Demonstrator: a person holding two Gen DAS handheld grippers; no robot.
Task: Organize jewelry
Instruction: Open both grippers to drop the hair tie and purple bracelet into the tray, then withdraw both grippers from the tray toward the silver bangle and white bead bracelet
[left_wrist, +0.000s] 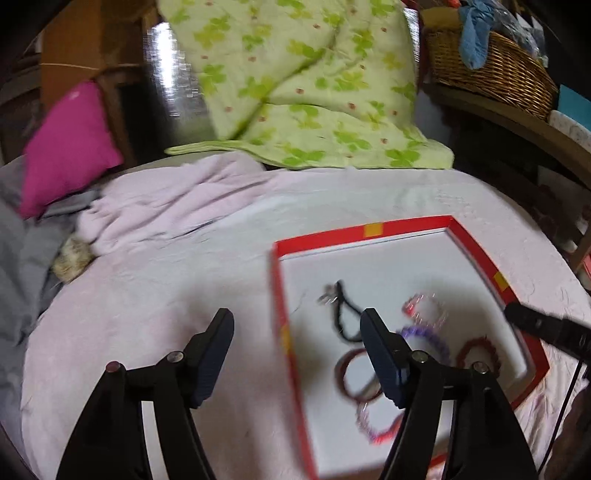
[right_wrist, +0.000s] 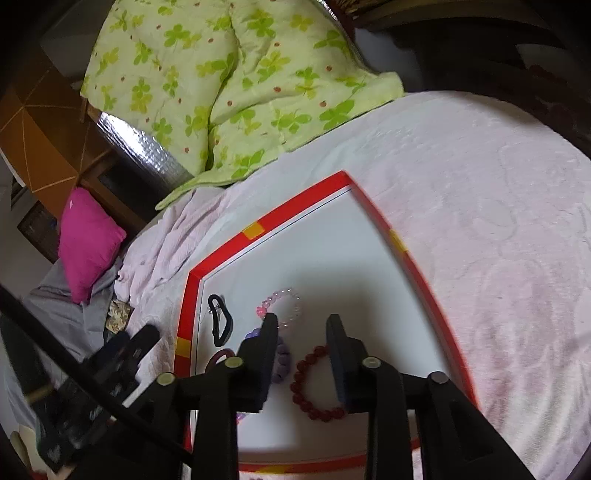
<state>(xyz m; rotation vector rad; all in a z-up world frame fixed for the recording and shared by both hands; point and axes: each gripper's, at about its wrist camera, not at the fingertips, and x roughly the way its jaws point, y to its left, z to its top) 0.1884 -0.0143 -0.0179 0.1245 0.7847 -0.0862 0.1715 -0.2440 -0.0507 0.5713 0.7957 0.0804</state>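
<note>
While the left gripper (left_wrist: 297, 325) hangs with its jaws spread wide and nothing between them, its left finger sits over the pink bedspread (left_wrist: 147, 295) and its right finger over the inside of the red-rimmed tray (left_wrist: 406, 226), low in the left wrist view. Just past that right finger lie a black cord (left_wrist: 343, 310), a purple bracelet (left_wrist: 424, 332), a clear pink bracelet (left_wrist: 424, 304), a dark red bangle (left_wrist: 354, 376) and a pink beaded loop (left_wrist: 373, 424) near the tray's lower edge. The dark red bead bracelet (left_wrist: 476, 350) sits toward the tray's right side, below the tip of the right gripper, which enters at the right edge of the frame.

The right gripper (right_wrist: 303, 323) also has its jaws spread and empty, low in the middle of the right wrist view. The red bead bracelet (right_wrist: 314, 384) lies on the white tray floor between and just below the two fingers; whether either touches it is unclear. Behind the left finger the purple bracelet (right_wrist: 282, 363) peeks out, with the clear pink one (right_wrist: 284, 304) just above the fingertip and the black cord (right_wrist: 219, 319) further left near the tray's red rim (right_wrist: 295, 206).

Beyond the tray, a green leaf-print quilt (right_wrist: 229, 85) fills the upper part of the frame, and a magenta pillow (right_wrist: 86, 240) rests at the left.
</note>
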